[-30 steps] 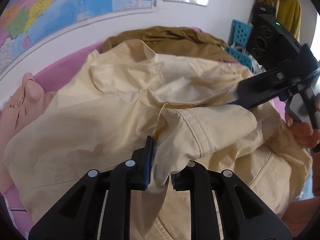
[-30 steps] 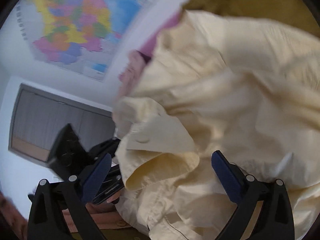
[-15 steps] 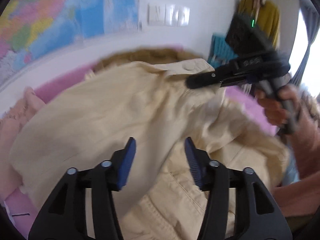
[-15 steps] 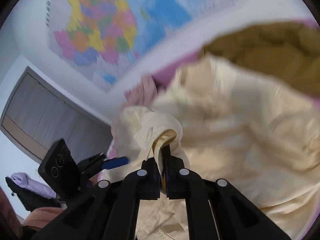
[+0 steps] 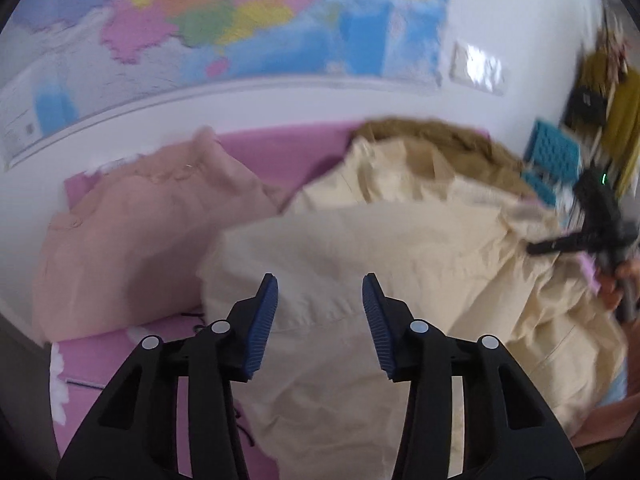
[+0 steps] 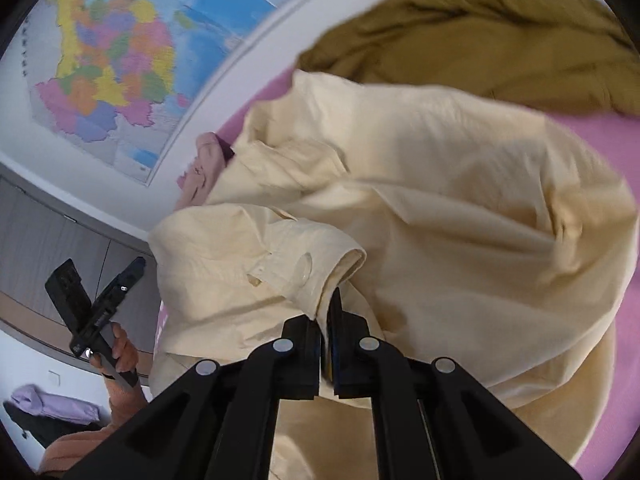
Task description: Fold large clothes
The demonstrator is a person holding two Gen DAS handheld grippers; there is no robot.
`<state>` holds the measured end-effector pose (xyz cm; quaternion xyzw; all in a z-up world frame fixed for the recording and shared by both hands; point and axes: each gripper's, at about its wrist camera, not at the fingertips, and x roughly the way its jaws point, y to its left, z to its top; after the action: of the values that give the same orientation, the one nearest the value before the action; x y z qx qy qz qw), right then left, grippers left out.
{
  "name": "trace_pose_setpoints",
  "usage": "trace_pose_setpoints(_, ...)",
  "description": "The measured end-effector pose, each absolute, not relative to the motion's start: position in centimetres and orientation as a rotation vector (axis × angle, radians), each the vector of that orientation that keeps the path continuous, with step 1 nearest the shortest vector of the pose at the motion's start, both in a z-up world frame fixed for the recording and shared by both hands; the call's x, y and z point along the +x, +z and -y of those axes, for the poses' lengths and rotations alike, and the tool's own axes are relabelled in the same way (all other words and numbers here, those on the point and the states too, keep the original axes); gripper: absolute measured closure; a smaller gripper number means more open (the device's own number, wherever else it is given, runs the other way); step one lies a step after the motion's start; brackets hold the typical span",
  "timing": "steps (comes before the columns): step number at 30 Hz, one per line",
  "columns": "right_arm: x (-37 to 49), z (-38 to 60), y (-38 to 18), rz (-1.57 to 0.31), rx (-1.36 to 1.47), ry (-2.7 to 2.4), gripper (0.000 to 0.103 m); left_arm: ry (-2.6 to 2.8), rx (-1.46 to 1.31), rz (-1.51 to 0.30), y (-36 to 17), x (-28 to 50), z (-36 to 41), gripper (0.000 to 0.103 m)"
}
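**Left wrist view: grip released, sleeve handed over to the right**

Left wrist view shows a folded peach-pink garment [image 5: 132, 240] lying far left on the pink bedsheet [image 5: 280, 152], with the large cream-yellow cotton shirt [image 5: 380, 248] spread beside it and a rumpled olive-brown garment [image 5: 432, 132] behind. A second ago the left gripper [image 5: 318, 304] pinched a cuff of the shirt; now its jaws stand wide apart, empty, hovering above the cloth. Further right, the right gripper [image 6: 325, 322], open a second ago, is clenched on the buttoned cuff [image 6: 296, 268] of the shirt sleeve, lifting it above the shirt body.

So the sleeve has passed from one tool to the other. My judgement: the sleeve is being carried across the shirt to fold it inward, and the free left gripper needs a new hold, perhaps the hem or the other sleeve.
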<state>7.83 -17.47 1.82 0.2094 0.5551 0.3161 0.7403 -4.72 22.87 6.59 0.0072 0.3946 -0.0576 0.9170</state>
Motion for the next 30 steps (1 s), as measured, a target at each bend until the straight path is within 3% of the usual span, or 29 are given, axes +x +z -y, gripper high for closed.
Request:
trace_pose_setpoints(3, 7.3, 18.0, 1.8, -1.2, 0.47, 0.696, 0.098, -0.136, 0.028, -0.872, 4.2, -3.0, -22.0, 0.061)
trace_pose_setpoints(6, 6.9, 18.3, 2.1, -1.189, 0.459, 0.673, 0.09, -0.106, 0.054, -0.93, 1.7, -1.5, -21.5, 0.063)
trace_pose_setpoints(10, 5.8, 18.8, 4.6, -1.104, 0.359, 0.584, 0.049, -0.096, 0.091, -0.956, 0.6, -1.2, -21.1, 0.063)
trace_pose_setpoints(16, 4.2, 15.7, 9.8, -0.909, 0.247, 0.694, 0.049, -0.106, 0.095, -0.953, 1.0, -1.3, -21.1, 0.063)
trace_pose_setpoints(25, 7.8, 11.4, 4.8, -1.065, 0.134, 0.685, 0.059, -0.097, 0.103, -0.95, 1.3, -1.6, -20.9, 0.063)
trace_pose_setpoints(27, 8.4, 12.2, 3.9, -1.09, 0.168, 0.667, 0.07, -0.097, 0.11, -0.948, 1.3, -1.6, -20.8, 0.063)
trace_pose_setpoints(30, 9.0, 13.5, 2.7, -1.115, 0.195, 0.624, 0.07, -0.099, 0.118, -0.945, 1.3, -1.7, -20.7, 0.063)
